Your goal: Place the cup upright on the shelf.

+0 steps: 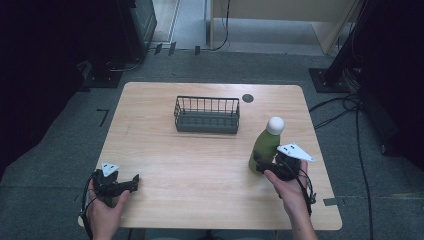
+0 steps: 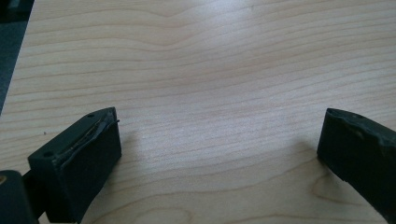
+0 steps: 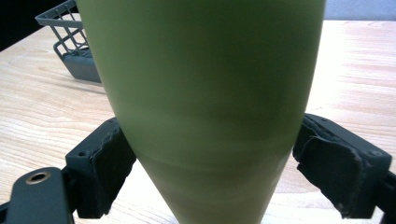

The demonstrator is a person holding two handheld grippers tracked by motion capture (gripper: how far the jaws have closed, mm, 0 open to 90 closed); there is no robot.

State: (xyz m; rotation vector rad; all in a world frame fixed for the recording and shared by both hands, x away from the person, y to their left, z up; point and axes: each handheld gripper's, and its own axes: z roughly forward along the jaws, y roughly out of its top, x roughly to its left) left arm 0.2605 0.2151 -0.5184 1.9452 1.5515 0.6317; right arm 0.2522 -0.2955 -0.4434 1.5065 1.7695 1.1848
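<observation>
A green bottle (image 1: 264,147) with a rounded white cap (image 1: 275,125) stands at the right of the wooden table (image 1: 200,170), leaning slightly. My right gripper (image 1: 262,166) is shut on its lower body; in the right gripper view both black pads press the sides of the green bottle (image 3: 205,84). My left gripper (image 1: 134,183) rests low near the front left of the table, jaws wide apart. In the left gripper view the left gripper (image 2: 219,135) has nothing but bare wood between its fingers (image 2: 88,154).
A dark wire basket (image 1: 206,115) sits at the back middle of the table, and a corner of the basket (image 3: 70,42) lies left of the bottle. A small dark round disc (image 1: 247,98) lies behind it. Cables run across the floor at the right.
</observation>
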